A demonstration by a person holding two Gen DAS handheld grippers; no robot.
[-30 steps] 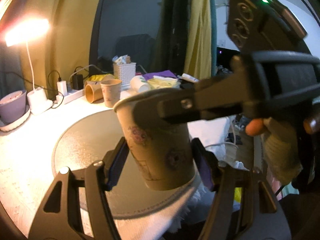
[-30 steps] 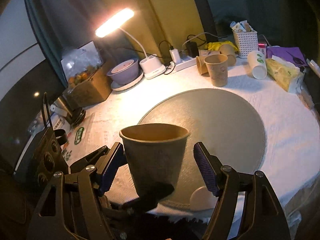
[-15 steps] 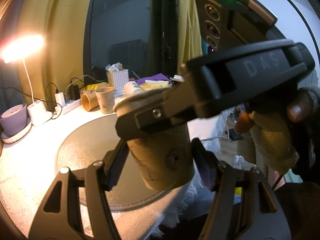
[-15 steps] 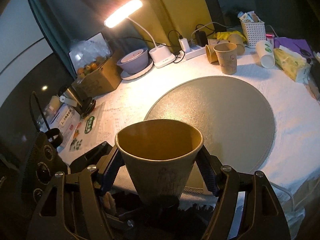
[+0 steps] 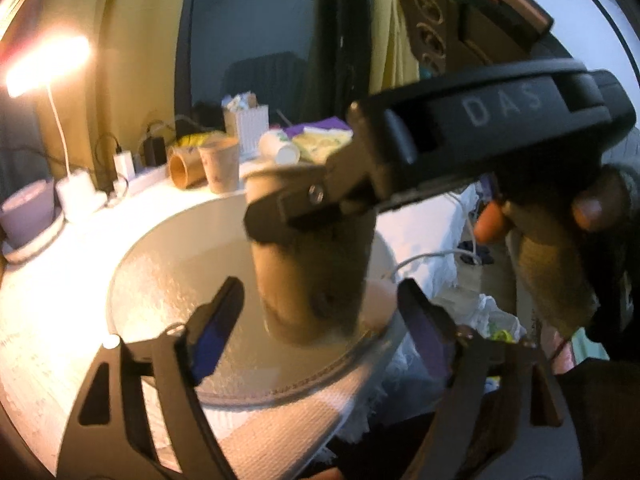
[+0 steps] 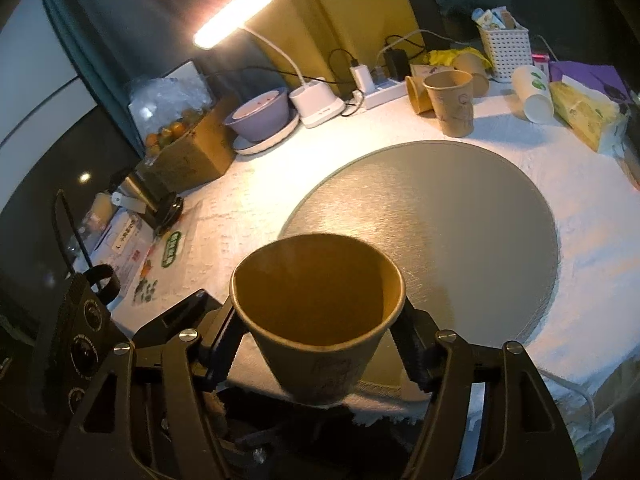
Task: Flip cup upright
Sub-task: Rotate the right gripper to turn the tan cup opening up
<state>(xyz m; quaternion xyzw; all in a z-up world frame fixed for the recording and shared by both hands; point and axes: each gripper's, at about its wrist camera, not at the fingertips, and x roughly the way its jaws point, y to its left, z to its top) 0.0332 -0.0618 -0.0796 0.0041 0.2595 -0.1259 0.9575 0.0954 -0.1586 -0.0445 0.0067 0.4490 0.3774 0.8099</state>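
A brown paper cup [image 6: 320, 320] is upright, mouth up, held in the air over the near edge of the round grey mat [image 6: 460, 216]. My right gripper [image 6: 320, 344] is shut on the cup near its rim. In the left wrist view the cup [image 5: 312, 276] hangs from the right gripper, which reaches in from the right. My left gripper [image 5: 320, 316] is open, its fingers standing apart on either side of the cup's lower half without touching it.
At the back of the table stand another upright brown cup [image 6: 452, 104], a lying brown cup [image 6: 416, 94], a lying white cup [image 6: 532, 92], a white basket [image 6: 506, 48], a tissue pack [image 6: 584, 116], a lamp [image 6: 316, 100], a purple bowl [image 6: 260, 118] and a cardboard box [image 6: 188, 152].
My right gripper closed on the cup near its rim. My left gripper let go of the cup and opened wide. The cup stayed upright and moved slightly away from the left gripper.
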